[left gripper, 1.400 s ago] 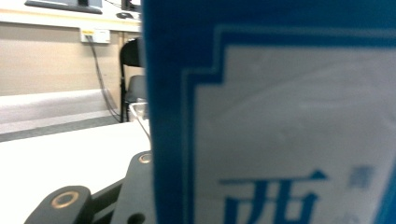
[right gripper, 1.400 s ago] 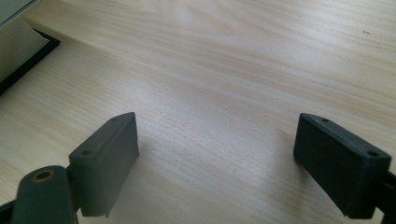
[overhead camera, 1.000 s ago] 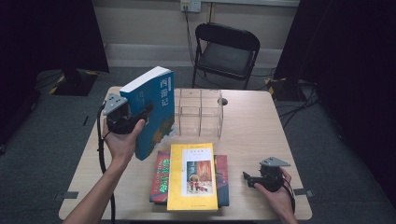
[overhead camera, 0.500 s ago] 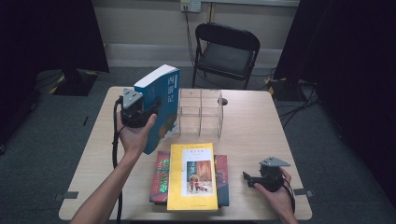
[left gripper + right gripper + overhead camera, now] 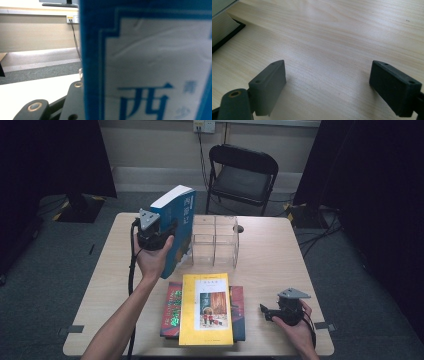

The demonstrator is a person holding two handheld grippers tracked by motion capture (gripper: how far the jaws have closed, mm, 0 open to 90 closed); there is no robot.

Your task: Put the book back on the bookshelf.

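you are working in a dim room with a grey carpeted floor, dark curtains hanging at both sides and a pale wall running behind. one black folding chair is standing past the far edge, and one light wooden table is filling the middle of the high view.

your left forearm is reaching up and forward from the bottom edge, the hand curling under the left gripper, which is riding above the table's left half. its jaws are clamping the one blue book, standing upright and slightly tilted, just left of the clear organizer and close to touching it. in the left gripper view the blue book is pressing against the one jaw showing, its white label and blue characters looming close.

your right hand is resting near the table's near right corner, holding the right gripper low and pointing left toward the stack. in the right gripper view the right gripper is gaping wide, with bare wood between the pads and nothing held.

counting the rest: one clear organizer with two compartments facing you, and a stack of three books lying flat at the near edge, one yellow book on top of one red book and one green-and-red book.
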